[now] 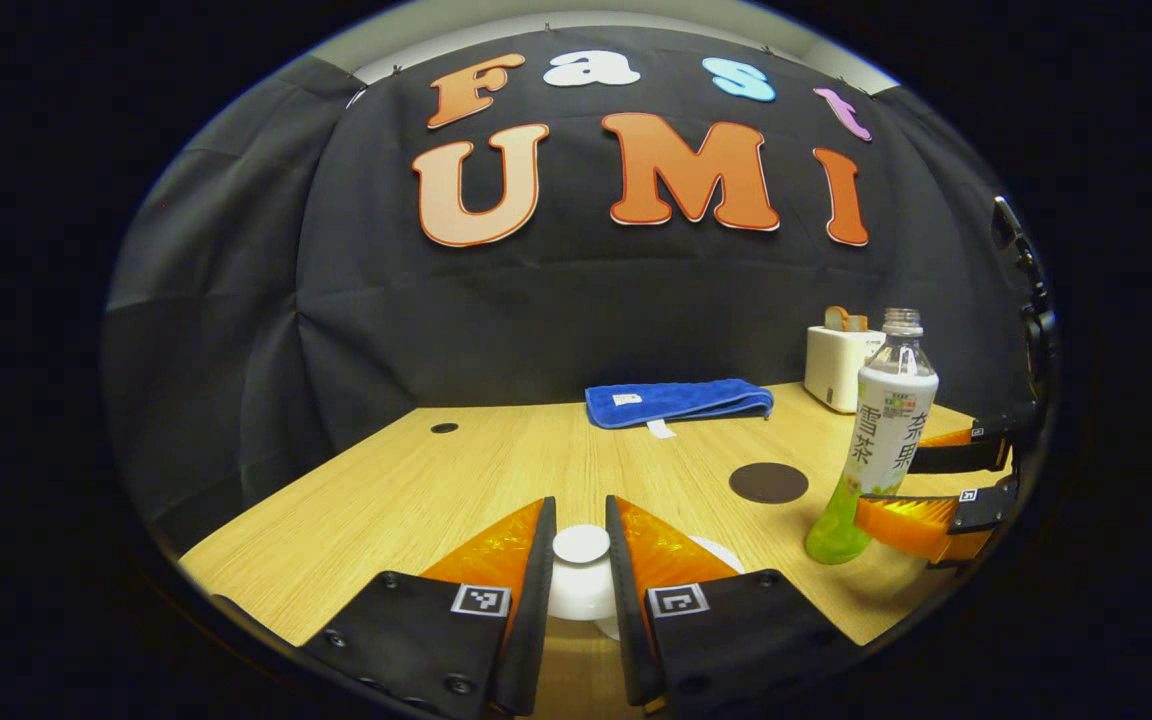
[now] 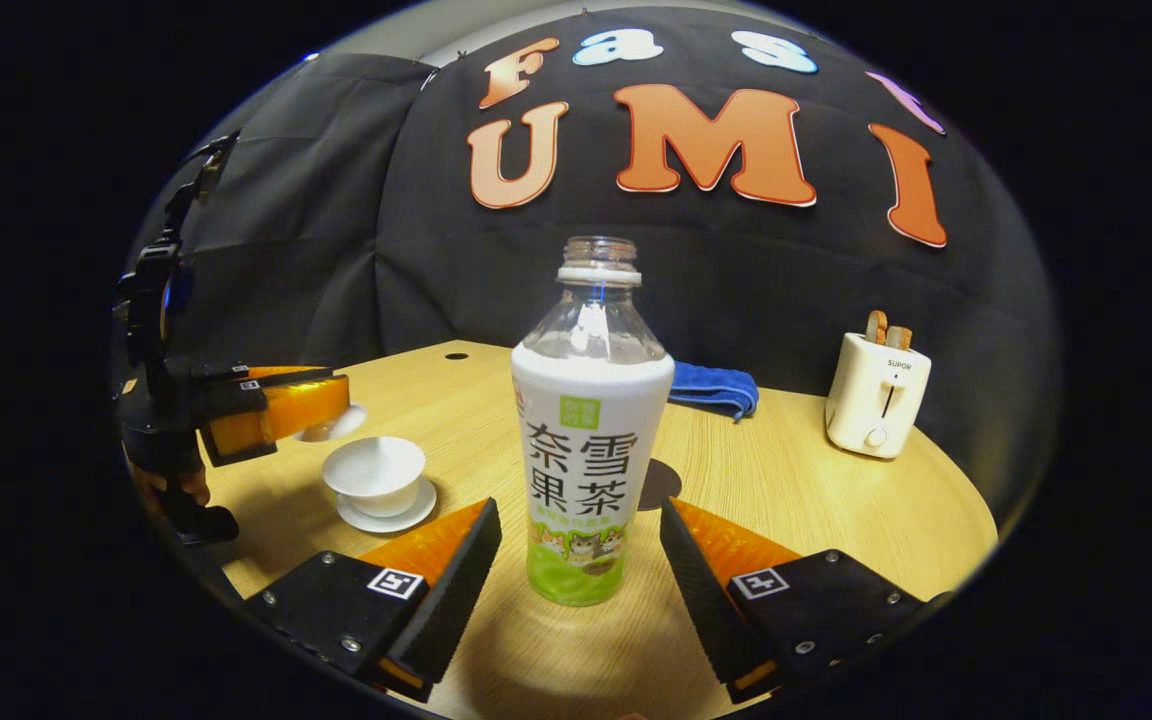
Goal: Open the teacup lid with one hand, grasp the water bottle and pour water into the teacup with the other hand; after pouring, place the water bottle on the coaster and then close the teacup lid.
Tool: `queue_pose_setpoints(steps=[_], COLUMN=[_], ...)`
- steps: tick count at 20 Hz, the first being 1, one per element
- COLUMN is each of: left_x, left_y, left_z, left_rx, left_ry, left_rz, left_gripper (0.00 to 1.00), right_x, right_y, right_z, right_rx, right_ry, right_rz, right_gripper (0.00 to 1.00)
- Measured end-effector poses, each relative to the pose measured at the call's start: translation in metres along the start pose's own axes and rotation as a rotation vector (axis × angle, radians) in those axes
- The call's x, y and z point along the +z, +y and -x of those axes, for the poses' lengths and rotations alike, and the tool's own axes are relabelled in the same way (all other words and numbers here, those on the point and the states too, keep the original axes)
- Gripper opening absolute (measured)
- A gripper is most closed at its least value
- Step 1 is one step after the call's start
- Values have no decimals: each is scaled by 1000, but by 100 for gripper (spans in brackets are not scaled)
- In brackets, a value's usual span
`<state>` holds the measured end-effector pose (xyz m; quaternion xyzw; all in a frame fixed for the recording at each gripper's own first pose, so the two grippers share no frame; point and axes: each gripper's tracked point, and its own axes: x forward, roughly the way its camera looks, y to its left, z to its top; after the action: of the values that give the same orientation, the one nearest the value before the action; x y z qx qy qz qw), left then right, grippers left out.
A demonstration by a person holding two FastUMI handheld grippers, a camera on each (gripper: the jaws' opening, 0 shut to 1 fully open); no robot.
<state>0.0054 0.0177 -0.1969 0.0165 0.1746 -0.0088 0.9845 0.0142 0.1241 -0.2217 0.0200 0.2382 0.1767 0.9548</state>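
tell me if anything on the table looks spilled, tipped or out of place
Nothing stands out. The water bottle stands upright and uncapped between the right gripper fingers, no puddle around it. The teacup sits level on its saucer, lid held by the left gripper. The coaster lies flat and bare.

Ahead of the jaws, a wooden table [image 1: 456,480] meets a black cloth wall [image 1: 236,300]; the booth is dimly lit.
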Motion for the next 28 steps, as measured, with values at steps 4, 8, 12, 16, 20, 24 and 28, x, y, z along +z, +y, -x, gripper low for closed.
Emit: queue_pose_setpoints(steps=[4, 8, 12, 16, 20, 24, 28], left_x=[-8, -11, -12, -12, -10, -8, -8], left_y=[19, 29, 39, 52, 69, 80, 88], left_z=[4, 9, 13, 14, 17, 22, 25], left_rx=[38, 57, 71, 88, 116, 130, 143], left_ry=[14, 15, 12, 14, 7, 1, -1], left_rz=[14, 20, 19, 35, 41, 31, 29], left_gripper=[36, 36, 36, 36, 36, 36, 36], right_x=[6, 12, 22, 32, 41, 47, 51], right_y=[-1, 4, 9, 10, 1, -3, -2], right_z=[-8, -12, -11, -13, -17, -23, -27], right_rx=[-10, 6, 6, -23, -93, -134, -153], right_ry=[-15, -21, -39, -40, -20, -9, -4], right_rz=[-3, -19, 28, 132, 274, 416, 533], right_gripper=[83, 64, 66, 66, 66, 66, 66])
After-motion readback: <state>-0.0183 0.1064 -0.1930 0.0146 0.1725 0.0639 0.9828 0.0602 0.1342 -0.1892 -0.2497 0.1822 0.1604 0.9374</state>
